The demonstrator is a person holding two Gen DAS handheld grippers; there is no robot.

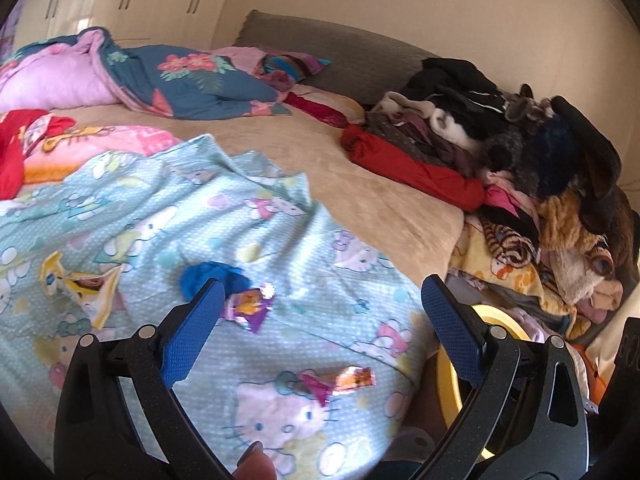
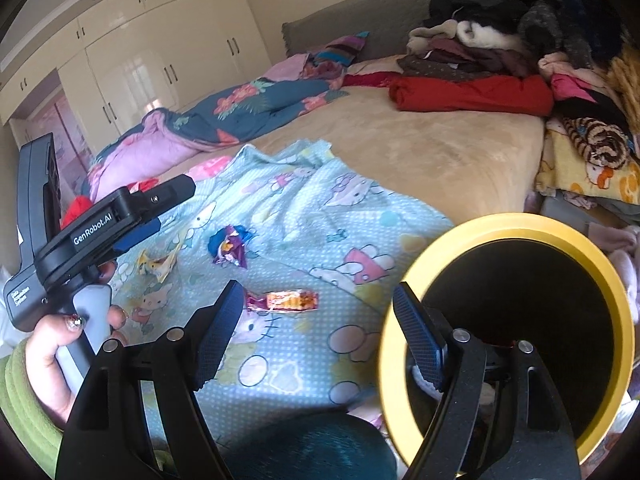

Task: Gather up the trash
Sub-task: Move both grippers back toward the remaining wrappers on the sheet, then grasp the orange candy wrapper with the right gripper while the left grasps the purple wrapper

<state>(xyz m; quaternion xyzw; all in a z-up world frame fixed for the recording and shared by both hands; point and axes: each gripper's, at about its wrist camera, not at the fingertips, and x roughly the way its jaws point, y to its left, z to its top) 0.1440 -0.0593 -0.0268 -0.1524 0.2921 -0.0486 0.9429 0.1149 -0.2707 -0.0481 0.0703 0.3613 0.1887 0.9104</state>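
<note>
A: Where do we stand w/ the left gripper (image 1: 320,304)?

B: Its jaws are wide apart and hold nothing. It hangs above the light blue cartoon-cat sheet (image 1: 152,216). In the right wrist view we see it also, at the left side, in the person's left hand (image 2: 60,344).

A: And the right gripper (image 2: 320,308)?

B: Also spread wide, nothing between the fingers. It is over the same sheet, near the front edge of the bed.

A: Where is the trash?

B: We count a few pieces, all lying on the sheet. The pink and orange wrapper (image 2: 286,301) lies closest to us, just beyond the left finger of the right gripper. Farther back is a purple wrapper (image 2: 232,250), touching a blue crumpled piece (image 2: 218,242). To the left of these is a torn yellow packet (image 2: 158,264). In the left wrist view the purple wrapper sits just beside the left finger tip, but we cannot tell if they touch.

A: And the bin?

B: The yellow-rimmed bin (image 2: 496,224) w/ black inside stands at the right, beside the bed edge. The right finger of the right gripper overlaps its rim in the view; contact we cannot tell.

A: Other things?

B: A clothes pile (image 1: 500,128) at the far right of the bed, and a floral blanket (image 1: 188,80) at the back left.
</note>
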